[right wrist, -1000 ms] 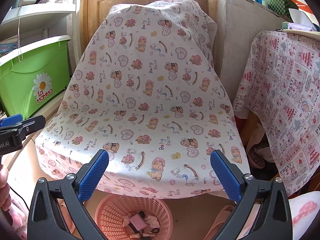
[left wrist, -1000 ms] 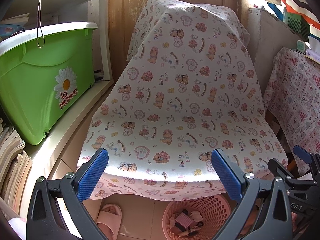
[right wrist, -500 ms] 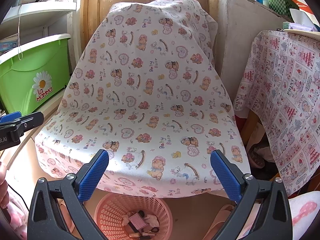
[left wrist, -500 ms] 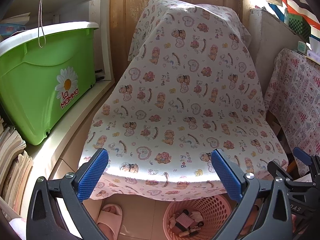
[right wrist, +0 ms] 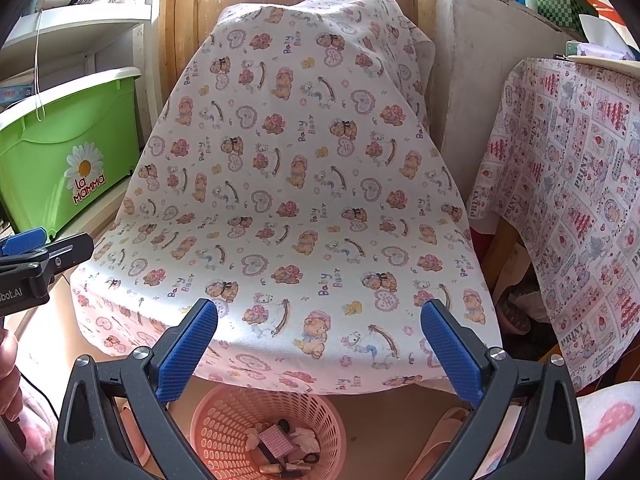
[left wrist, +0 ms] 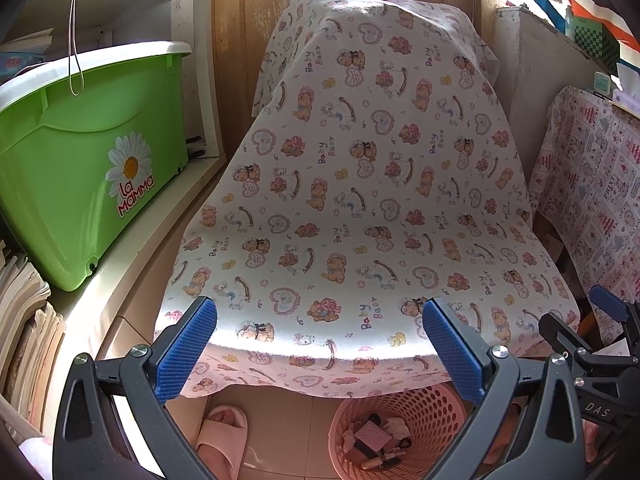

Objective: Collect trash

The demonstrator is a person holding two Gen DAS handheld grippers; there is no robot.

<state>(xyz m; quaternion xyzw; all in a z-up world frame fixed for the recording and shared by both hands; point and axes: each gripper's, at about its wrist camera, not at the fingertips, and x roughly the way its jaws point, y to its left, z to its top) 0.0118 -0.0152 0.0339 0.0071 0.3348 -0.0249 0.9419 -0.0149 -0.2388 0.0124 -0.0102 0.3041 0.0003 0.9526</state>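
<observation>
- Since the earlier frames almost nothing has moved: both views drift a hair, the pink basket sits at the same spot at the bottom edge, both tools spread just as wide.
- Left tool (left wrist: 319, 354): released, jaws wide apart, nothing between the blue ribbed pads; hovers at the front edge of the cloth-draped seat.
- Right tool (right wrist: 319, 354): also released and empty, held just beside the left one, whose tip shows at the left edge of the right wrist view.
- Trash (right wrist: 282, 446): already down in the pink basket (right wrist: 224, 420) on the floor, partly under the front overhang of the cloth; a pink checked packet, crumpled whitish scraps, small dark bits. No loose trash visible on the seat.
- Judgement: collecting looks done or close to it.
- Risk: a tool reaching low may snag the hanging hem of the baby-bear cloth (left wrist: 360, 200) and drag it off, since it's only draped.
- Risk: light basket, could tip if bumped by a jaw, spilling the scraps.
- Risk: tools close together, could knock each other.
- Left to right, materials: green plastic storage bin (left wrist: 80, 152), glossy, rigid, daisy sticker; soft thin cotton cloth, smooth over a curved seat; basket perforated plastic, round; pink slipper (left wrist: 220, 432), soft foam-like; patchwork-print cloth (right wrist: 580, 200) hanging over furniture at right.
</observation>
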